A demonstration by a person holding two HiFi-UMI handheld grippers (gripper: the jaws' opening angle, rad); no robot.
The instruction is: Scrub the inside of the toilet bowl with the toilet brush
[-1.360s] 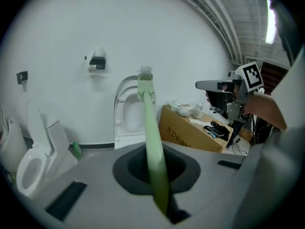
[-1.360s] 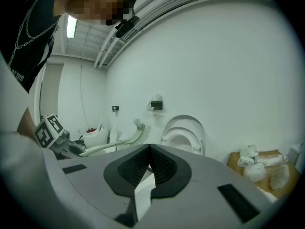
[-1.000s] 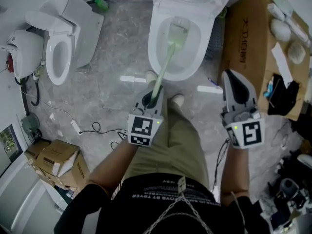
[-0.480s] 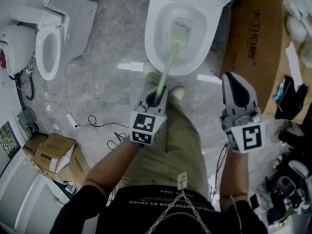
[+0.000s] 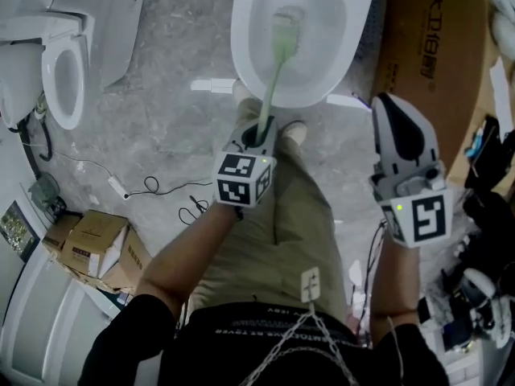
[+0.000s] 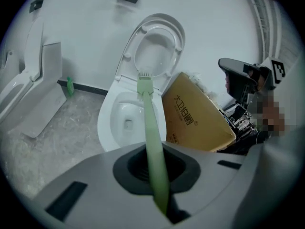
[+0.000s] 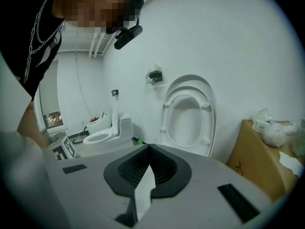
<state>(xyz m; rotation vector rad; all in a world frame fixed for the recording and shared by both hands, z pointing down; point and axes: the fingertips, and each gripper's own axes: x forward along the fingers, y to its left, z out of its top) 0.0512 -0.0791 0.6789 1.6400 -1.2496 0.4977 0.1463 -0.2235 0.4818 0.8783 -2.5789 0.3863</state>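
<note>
**Brush head down in the bowl, held by its far end**

The toilet brush (image 5: 272, 87) is pale green, with a long thin handle and a small bristle head. In the head view the head lies inside the opening of the toilet bowl (image 5: 239, 34), toward its back part. Whether the bristles press on the porcelain I cannot tell.

The handle runs up and out over the front rim to the left gripper (image 5: 256, 137). In the left gripper view its jaws are pinched on the upper end of the handle, which passes straight through the dark pads.

By my judgement the brush is light plastic and the slim handle will bend a little under pressure. It also looks smooth, so it may turn or slide in the pads when the head drags on the wet wall. A hold at the end gives good reach, but a hold lower on the handle would give more force and less twisting.

The right gripper (image 5: 392, 111) hangs apart at the right, beside the person's leg. Its jaws are pressed together at the tips, with nothing between them.

A cardboard box (image 5: 422, 47) stands just beside the bowl on the right. A second toilet (image 5: 60, 71) stands well apart on the left.
</note>
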